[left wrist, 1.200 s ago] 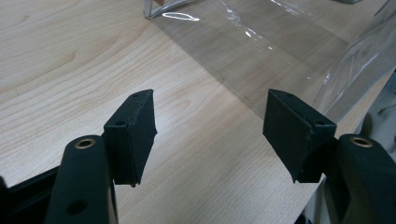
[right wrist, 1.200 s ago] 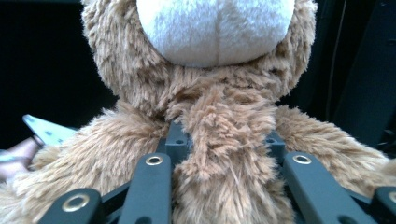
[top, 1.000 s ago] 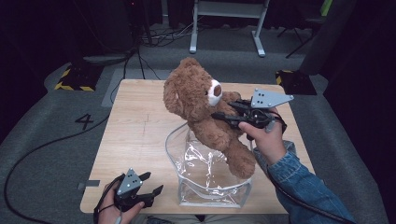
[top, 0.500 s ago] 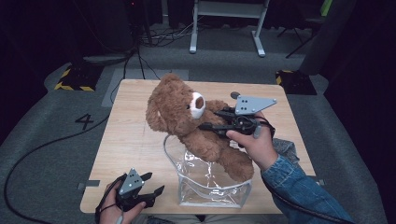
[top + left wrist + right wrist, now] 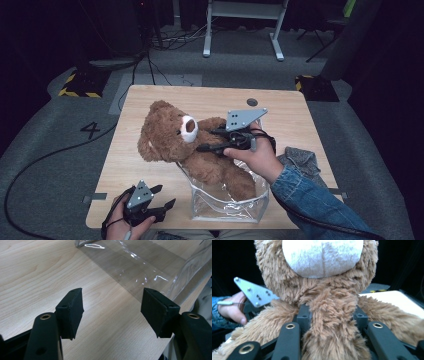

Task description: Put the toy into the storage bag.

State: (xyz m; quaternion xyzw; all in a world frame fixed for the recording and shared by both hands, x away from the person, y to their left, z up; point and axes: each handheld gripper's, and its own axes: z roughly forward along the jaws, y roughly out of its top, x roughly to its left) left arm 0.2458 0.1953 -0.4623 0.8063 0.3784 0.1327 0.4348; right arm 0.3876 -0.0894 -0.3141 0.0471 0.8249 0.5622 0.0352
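A brown teddy bear (image 5: 165,135) with a white muzzle leans left, its head low over the table and its legs down in a clear plastic bag (image 5: 227,202). My right gripper (image 5: 207,140) is shut on the bear's chest; in the right gripper view the fur (image 5: 322,285) bulges between the pads of this gripper (image 5: 332,315). Its jaws have just been opening, with the bear still between them. My left gripper (image 5: 165,196) rests open near the table's front left corner. In the left gripper view, the left gripper (image 5: 112,310) holds nothing, and the bag (image 5: 140,267) lies just ahead.
A wooden table (image 5: 150,100) carries everything. A crumpled denim cloth (image 5: 300,160) lies at its right edge behind my right forearm. A cable hole (image 5: 252,102) sits near the back edge. Cables and a metal stand (image 5: 240,30) are on the floor beyond.
The right hand has moved left and down with the bear, which has tipped from upright above the bag to leaning left over the table. The left gripper has stayed put.
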